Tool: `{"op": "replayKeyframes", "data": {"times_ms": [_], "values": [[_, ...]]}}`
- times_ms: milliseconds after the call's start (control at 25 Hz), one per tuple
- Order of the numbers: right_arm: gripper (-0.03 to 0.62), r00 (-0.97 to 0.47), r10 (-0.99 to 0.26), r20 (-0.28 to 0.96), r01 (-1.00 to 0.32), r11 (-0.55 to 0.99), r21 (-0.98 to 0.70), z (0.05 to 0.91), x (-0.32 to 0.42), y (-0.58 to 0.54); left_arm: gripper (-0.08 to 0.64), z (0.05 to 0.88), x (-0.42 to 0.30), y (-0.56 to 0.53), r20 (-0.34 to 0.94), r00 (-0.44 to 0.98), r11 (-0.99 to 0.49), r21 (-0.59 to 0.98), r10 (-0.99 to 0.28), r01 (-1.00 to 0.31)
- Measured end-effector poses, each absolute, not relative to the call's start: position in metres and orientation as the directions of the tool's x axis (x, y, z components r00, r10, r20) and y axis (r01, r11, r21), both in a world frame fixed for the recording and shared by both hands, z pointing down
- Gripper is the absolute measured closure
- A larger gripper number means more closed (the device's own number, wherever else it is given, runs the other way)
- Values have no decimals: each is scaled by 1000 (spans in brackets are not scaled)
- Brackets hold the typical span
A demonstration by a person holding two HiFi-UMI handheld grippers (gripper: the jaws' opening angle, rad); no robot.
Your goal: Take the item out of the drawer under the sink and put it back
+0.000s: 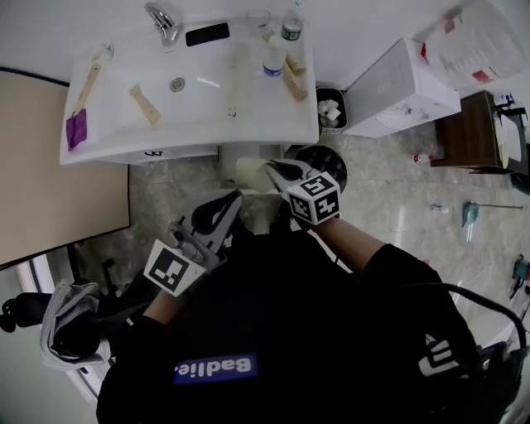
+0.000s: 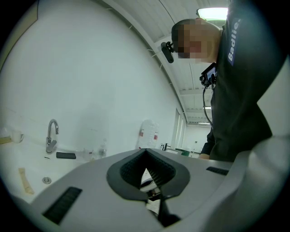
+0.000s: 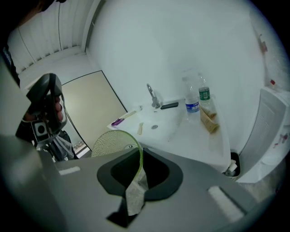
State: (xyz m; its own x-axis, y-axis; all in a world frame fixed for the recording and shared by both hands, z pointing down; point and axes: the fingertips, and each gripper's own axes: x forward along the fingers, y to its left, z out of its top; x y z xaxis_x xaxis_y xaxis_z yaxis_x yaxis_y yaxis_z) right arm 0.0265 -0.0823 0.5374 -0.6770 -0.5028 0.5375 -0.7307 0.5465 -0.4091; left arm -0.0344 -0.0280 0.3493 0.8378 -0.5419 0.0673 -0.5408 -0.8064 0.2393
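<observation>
At eight o'clock in the head view the left gripper (image 1: 232, 200) has its jaws drawn together, nothing between them; just right of centre the right gripper (image 1: 272, 168) is pinched tight on the rim of a green-rimmed mesh disc (image 3: 105, 144), whose paper tag (image 3: 134, 195) hangs down between the jaws; the disc is held out in front of the sink (image 1: 99, 149) at eleven o'clock; a bin (image 1: 331, 108) stands at one o'clock.

Phone (image 1: 208, 34) lies right of faucet (image 1: 164, 21) on sink (image 1: 269, 120); bin (image 1: 329, 126) stands right.
</observation>
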Motion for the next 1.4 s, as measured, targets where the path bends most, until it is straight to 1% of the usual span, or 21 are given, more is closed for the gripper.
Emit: {"op": "replayKeyframes", "data": {"times_ms": [160, 440, 720, 880, 1080, 1400], "values": [[569, -664, -459, 590, -732, 561, -388, 570, 20, -87, 555, 351, -40, -29, 74, 829, -796, 243, -555, -554], [569, -611, -367, 701, -754, 539, -375, 648, 13, -96, 555, 354, -47, -31, 79, 821, -788, 243, -566, -566], [569, -516, -276, 811, -810, 465, -358, 724, 20, -104, 555, 356, -55, -38, 85, 810, -776, 243, -580, -582], [569, -440, -234, 867, -848, 426, -315, 766, 29, -109, 555, 357, -59, -44, 91, 805, -775, 229, -586, -589], [569, -372, -211, 904, -869, 422, -259, 803, 29, -115, 555, 363, -68, -45, 116, 800, -771, 214, -589, -599], [569, -304, -167, 938, -868, 455, -201, 843, 20, -122, 555, 372, -82, -49, 148, 788, -761, 207, -598, -616]]}}
